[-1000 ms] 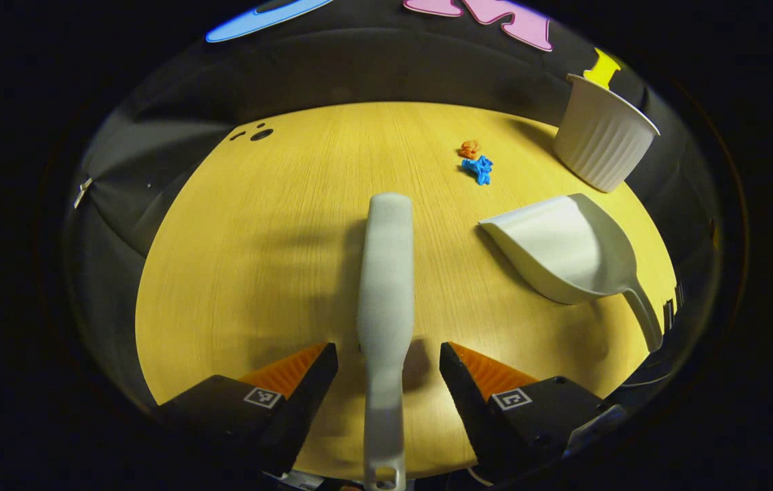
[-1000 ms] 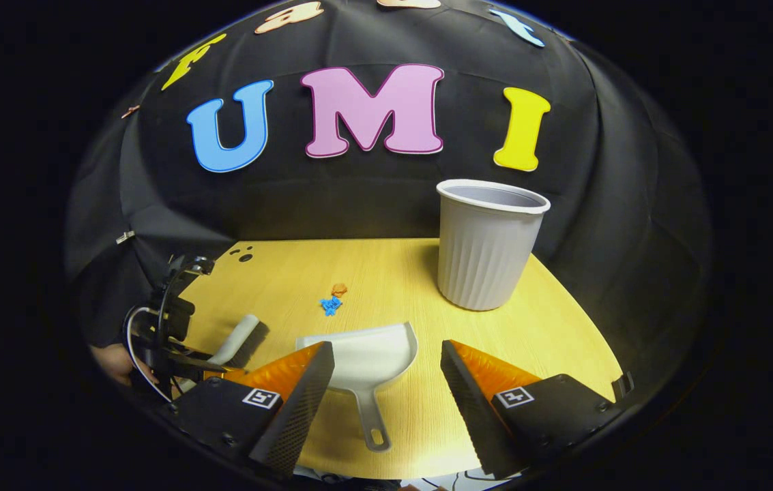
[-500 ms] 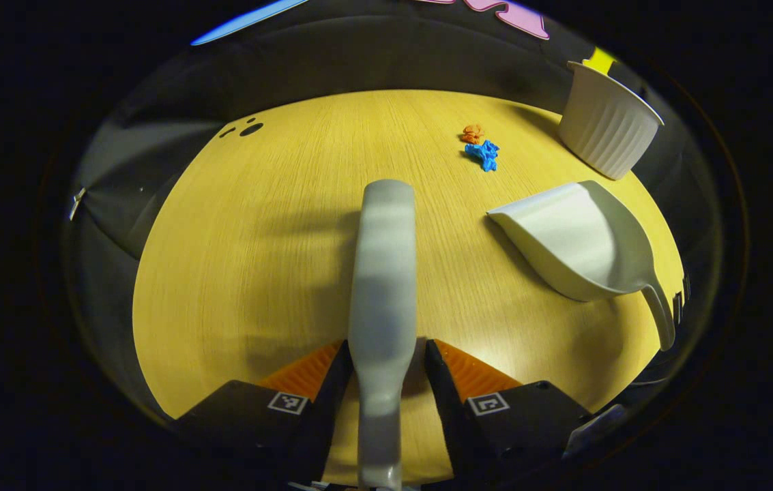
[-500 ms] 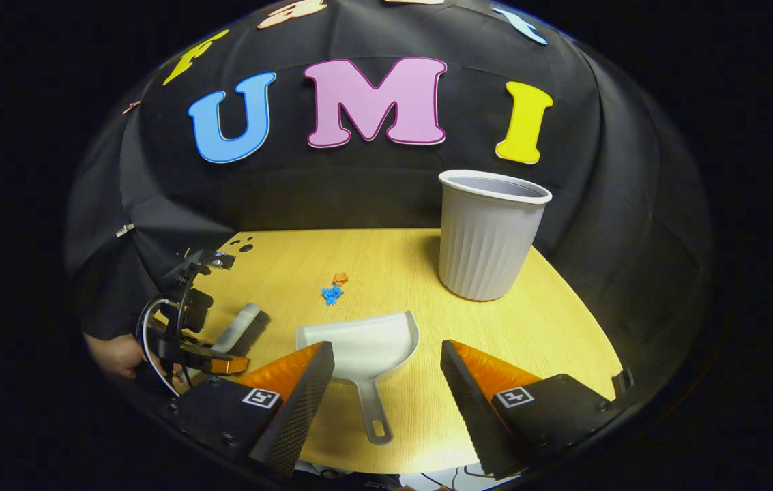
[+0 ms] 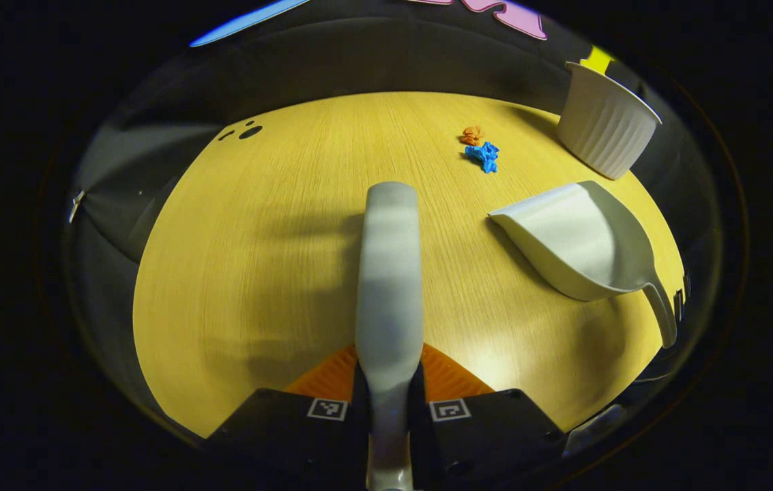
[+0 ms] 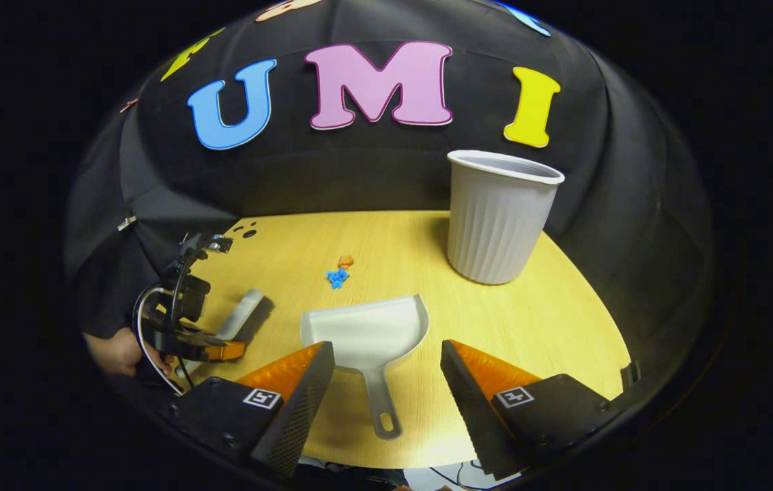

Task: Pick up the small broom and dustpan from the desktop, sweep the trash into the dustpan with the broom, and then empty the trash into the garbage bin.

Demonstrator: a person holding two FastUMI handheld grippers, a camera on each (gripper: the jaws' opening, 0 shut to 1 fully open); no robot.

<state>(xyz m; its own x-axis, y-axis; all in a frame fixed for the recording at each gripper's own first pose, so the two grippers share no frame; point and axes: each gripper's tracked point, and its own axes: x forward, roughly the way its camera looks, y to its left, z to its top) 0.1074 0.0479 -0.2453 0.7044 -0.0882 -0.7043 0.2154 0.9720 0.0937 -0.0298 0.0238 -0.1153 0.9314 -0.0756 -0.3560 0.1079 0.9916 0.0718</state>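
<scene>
- Holes, small and dark (image 5: 248,131), mark the far left of the round yellow wooden desktop (image 5: 256,259).
- Left gripper (image 5: 389,382) has its jaws closed tight on the handle of the small grey plastic broom (image 5: 389,273), both fingers pressing its sides; the broom's head points away across the desktop. The right gripper view shows this gripper (image 6: 212,348) at the desktop's left edge, a hand (image 6: 113,351) behind it.
- Crumpled orange paper scrap (image 5: 473,134) and blue paper scrap (image 5: 484,155) lie touching, beyond the dustpan's mouth.
- Pale grey plastic dustpan (image 6: 366,331) lies flat, handle toward the right gripper (image 6: 386,389), whose jaws stand wide apart, holding nothing.
- Ribbed white plastic garbage bin (image 6: 499,218) stands upright at the far right.
</scene>
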